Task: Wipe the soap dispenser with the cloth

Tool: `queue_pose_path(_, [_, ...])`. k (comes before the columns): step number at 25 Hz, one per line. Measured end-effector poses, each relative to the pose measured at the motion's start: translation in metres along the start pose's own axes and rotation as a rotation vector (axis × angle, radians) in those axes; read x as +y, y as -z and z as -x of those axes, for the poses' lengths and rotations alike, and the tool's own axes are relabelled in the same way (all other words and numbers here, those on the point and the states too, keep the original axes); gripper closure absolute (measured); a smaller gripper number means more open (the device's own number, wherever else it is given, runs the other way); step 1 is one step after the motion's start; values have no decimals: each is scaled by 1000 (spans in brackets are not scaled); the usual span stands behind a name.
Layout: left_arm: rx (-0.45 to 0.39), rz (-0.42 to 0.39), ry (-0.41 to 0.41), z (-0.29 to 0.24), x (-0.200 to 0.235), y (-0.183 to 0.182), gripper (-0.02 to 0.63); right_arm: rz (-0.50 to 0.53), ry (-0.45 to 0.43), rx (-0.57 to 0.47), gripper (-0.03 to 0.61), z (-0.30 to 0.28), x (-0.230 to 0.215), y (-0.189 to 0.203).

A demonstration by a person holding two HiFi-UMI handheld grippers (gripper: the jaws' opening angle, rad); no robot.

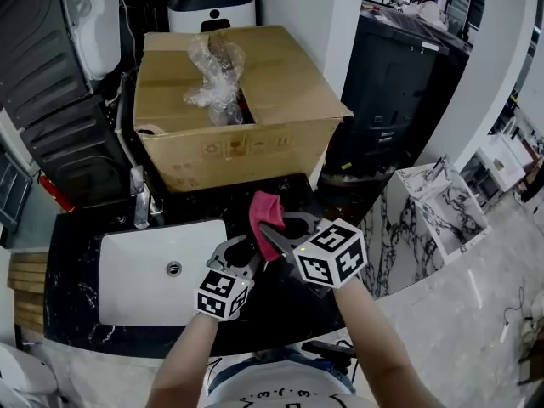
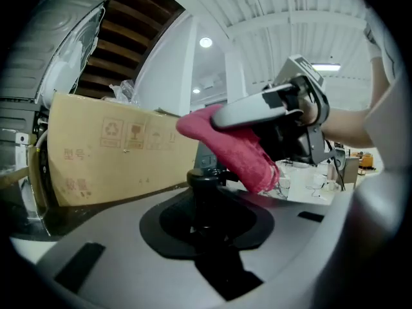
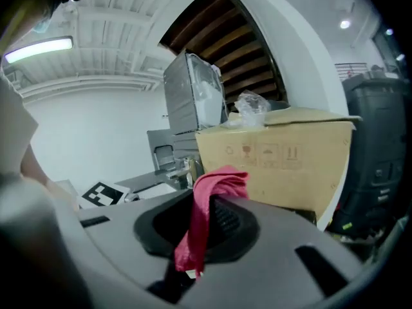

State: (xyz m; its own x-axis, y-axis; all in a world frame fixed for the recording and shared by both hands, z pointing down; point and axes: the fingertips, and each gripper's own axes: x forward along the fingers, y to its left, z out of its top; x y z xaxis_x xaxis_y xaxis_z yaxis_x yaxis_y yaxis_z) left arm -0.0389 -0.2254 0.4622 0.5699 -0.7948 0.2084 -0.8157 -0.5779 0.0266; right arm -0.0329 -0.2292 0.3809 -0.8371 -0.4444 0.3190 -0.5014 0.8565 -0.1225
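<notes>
Apparently the wiping was at most in its early part: the left gripper (image 1: 241, 253) had its jaws part-closed on the dark soap dispenser (image 2: 206, 192), lifted off the black counter (image 1: 280, 308) just right of the white sink (image 1: 127, 270) and near of the cardboard box (image 1: 238, 143). The right gripper (image 1: 276, 230) had its jaws clamped on the pink cloth (image 1: 264, 211), which hung at the pump head, though contact could not be told. No view showed how much was already clean, so the body and pump probably remained to be rubbed.
</notes>
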Motion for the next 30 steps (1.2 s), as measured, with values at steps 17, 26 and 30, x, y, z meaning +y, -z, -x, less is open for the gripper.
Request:
queue_pose_path(17, [-11,-5,-1,1,0,0,506,96,-136,361,529,-8,18,39])
queue_pose_path(26, [3,-98,17,-6,-3,-2,463,-150,192,266,528,54,-35,85])
queue_pose_path(30, [5,-38,10,-8,0,-4,509,-288,225,151,528,65,-35,90])
